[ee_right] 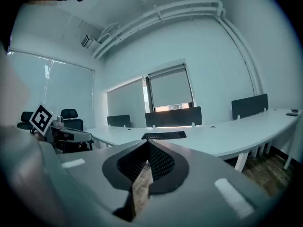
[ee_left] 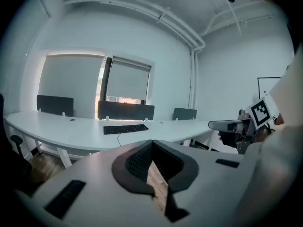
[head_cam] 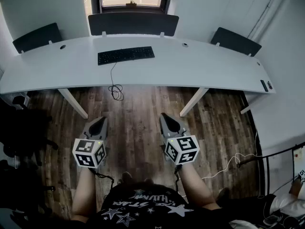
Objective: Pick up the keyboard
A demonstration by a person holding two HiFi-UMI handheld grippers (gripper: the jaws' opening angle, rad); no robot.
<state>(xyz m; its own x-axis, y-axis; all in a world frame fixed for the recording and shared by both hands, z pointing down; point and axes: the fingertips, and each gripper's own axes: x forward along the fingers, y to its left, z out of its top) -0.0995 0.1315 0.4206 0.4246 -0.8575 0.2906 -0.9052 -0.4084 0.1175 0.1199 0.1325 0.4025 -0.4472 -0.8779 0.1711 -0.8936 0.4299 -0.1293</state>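
Lying untouched at twelve o'clock on the white worktop (head_cam: 200, 67), the black keyboard (head_cam: 126, 55) sits well apart from the left gripper (head_cam: 99, 124) and right gripper (head_cam: 169, 122), both closed and empty, so the whole pickup is not yet begun.

The person's grey left gripper (head_cam: 101, 121), with a black-and-white marker cube (head_cam: 88, 152) at its rear, is held out ahead of the body on the bare left forearm (head_cam: 85, 192). Its jaws are pressed together with nothing between them. The matching grey right gripper (head_cam: 166, 117) is level beside it on the right forearm (head_cam: 196, 185), also closed and empty. Both point forward and tilt slightly downward.
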